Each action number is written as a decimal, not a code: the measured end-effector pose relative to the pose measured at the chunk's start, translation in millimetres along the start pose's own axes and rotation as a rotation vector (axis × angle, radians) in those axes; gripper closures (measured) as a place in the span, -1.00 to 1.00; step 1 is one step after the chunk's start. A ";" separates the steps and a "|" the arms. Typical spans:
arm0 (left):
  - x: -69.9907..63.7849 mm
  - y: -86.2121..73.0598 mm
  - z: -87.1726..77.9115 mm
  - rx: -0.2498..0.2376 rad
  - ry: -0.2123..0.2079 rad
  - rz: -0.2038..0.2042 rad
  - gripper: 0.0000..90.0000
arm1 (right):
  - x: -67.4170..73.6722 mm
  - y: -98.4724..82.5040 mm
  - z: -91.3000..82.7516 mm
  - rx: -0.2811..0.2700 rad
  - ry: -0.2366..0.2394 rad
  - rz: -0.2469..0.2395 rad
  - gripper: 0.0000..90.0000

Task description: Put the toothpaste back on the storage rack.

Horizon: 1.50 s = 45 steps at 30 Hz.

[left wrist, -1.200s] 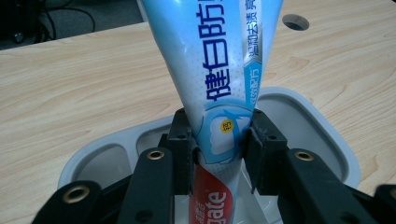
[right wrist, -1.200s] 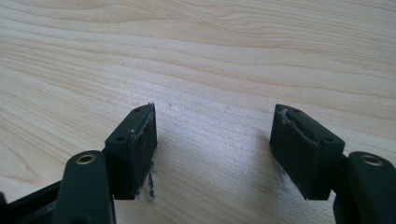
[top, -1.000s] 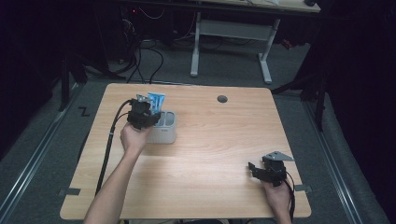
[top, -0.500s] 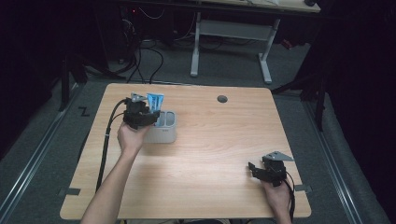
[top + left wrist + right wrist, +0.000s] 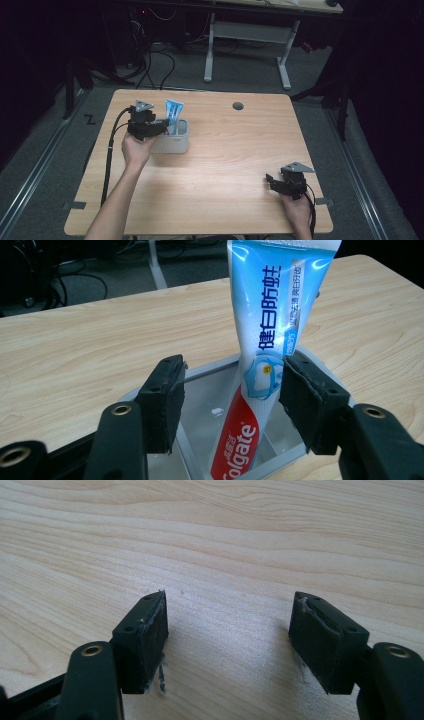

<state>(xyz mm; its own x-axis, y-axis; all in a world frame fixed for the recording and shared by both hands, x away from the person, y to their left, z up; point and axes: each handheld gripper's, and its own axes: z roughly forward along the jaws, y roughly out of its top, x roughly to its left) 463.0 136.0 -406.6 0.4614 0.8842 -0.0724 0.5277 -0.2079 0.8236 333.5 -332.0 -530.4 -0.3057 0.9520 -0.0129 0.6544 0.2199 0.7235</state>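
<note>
A blue, white and red toothpaste tube stands upright in a grey holder on the left half of the wooden table. My left gripper is at the holder's left side, level with the tube. In the left gripper view the tube rises between the jaws of the left gripper, close to the right pad and well clear of the left one, with the holder's rim below. These jaws have just been opening and do not press on the tube. My right gripper rests near the front right edge, open over bare wood.
A round cable hole sits near the table's far edge. The left gripper's black cable trails along the table's left side. Beyond the table stand a white desk frame and loose floor cables.
The left gripper's jaws have parted from the toothpaste tube, which now stands free in the holder. The left hand shifted slightly. The right gripper stayed put.
</note>
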 end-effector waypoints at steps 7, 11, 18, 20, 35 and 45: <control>1.7 -1.5 -10.4 -0.032 0.001 -0.008 -0.03 | 0.0 0.0 0.0 0.000 0.000 0.000 -0.29; 4.2 -1.9 -16.8 -0.044 0.004 -0.011 -0.03 | 0.0 0.0 0.0 0.000 0.000 0.000 -0.29; 10.9 -7.2 -31.7 -0.079 0.007 -0.033 -0.03 | 0.0 0.0 0.0 0.000 0.000 0.000 -0.29; 13.3 -9.0 -35.2 -0.082 0.010 -0.033 -0.03 | 0.0 0.0 0.0 0.000 0.000 0.000 -0.29; 17.5 -15.8 -56.4 -0.122 0.013 -0.042 -0.03 | 0.2 -0.1 0.0 0.000 -0.001 0.000 -0.29; 20.2 -21.8 -64.5 -0.129 0.026 -0.054 -0.03 | 0.0 -0.1 0.0 0.000 0.000 -0.002 -0.29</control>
<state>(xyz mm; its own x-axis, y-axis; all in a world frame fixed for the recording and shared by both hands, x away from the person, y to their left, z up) 414.8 185.4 -389.7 0.4150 0.9037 -0.1051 0.4546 -0.1059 0.8844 333.4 -332.0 -530.5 -0.3070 0.9516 -0.0146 0.6534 0.2219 0.7237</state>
